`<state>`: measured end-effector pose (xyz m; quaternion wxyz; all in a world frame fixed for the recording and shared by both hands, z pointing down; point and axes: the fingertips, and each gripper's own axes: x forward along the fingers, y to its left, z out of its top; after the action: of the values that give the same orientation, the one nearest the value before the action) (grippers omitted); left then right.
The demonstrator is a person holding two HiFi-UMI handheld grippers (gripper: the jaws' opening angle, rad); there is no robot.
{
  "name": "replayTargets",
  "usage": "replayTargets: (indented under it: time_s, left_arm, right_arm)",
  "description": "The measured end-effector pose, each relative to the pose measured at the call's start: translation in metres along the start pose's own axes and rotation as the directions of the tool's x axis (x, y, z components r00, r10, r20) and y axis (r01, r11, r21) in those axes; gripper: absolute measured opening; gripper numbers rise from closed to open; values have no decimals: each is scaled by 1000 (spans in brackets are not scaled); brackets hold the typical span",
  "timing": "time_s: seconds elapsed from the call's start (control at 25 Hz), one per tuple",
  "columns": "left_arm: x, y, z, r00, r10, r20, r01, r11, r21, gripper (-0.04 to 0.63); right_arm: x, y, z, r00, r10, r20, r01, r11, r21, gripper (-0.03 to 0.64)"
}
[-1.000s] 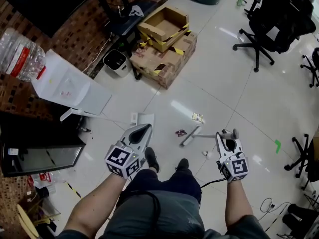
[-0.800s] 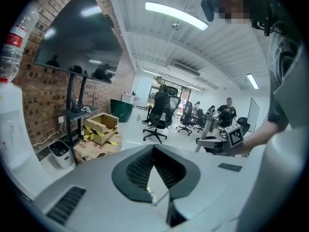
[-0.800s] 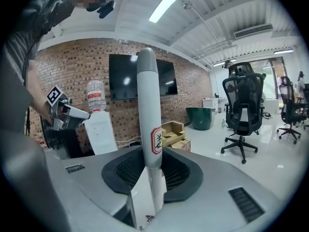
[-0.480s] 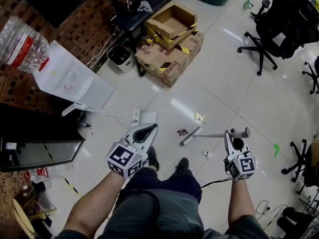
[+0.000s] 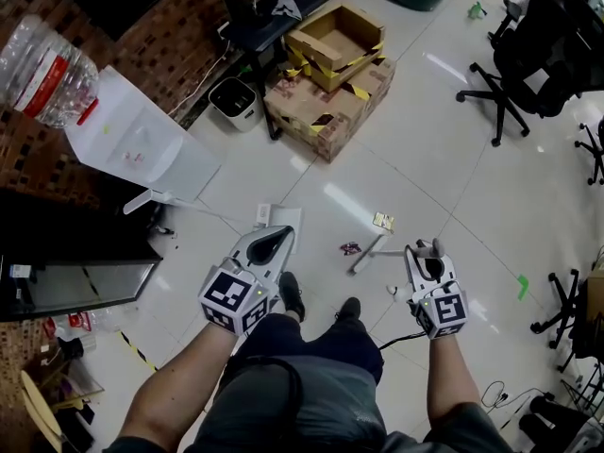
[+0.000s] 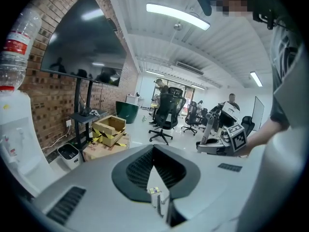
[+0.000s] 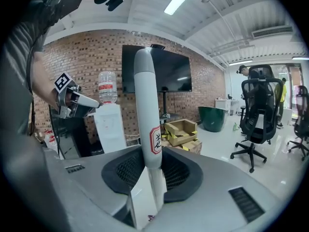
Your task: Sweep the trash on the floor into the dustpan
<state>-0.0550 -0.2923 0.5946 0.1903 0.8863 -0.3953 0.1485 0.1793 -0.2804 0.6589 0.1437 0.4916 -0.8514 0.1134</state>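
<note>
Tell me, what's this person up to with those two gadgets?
A person is sweeping an office floor. The right gripper has its jaws shut on a grey broom handle, its lower end near small trash on the tiles. The left gripper, jaws together, hangs over a white dustpan. The trash isn't in the pan yet.

The floor (image 5: 444, 159) is glossy pale tile that mirrors the ceiling lights, set against a rough brick wall (image 5: 170, 36) and matt brown cardboard boxes (image 5: 330, 92) striped with shiny yellow-black tape. The broom handle (image 7: 144, 105) looks smooth, satin grey, with a paper-like sticker. It is pinched in the right gripper (image 7: 148, 170), whose jaws are matt grey plastic lined with ribbed black rubbery pads.
</note>
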Motion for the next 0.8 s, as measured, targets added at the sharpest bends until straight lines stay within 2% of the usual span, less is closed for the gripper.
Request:
replayTargets:
  time_s: [0.32, 0.44, 0.56, 0.8]
  left_arm:
    - [-47, 52, 1, 999, 29, 33, -27, 999, -44, 5]
    - [-63, 79, -1, 997, 60, 50, -57, 997, -54, 5]
    - [-80, 107, -4, 993, 102, 60, -99, 993, -58, 5]
    - [-110, 155, -21, 985, 165, 60, -158, 981, -110, 5]
  right_arm:
    - [73, 58, 19, 998, 68, 18, -68, 998, 7, 124]
    - [112, 87, 31, 992, 124, 13, -124, 992, -18, 124]
    - [149, 124, 39, 981, 196, -7, -196, 980, -42, 124]
    - [207, 199, 57, 947, 322, -3, -321, 943, -87, 125]
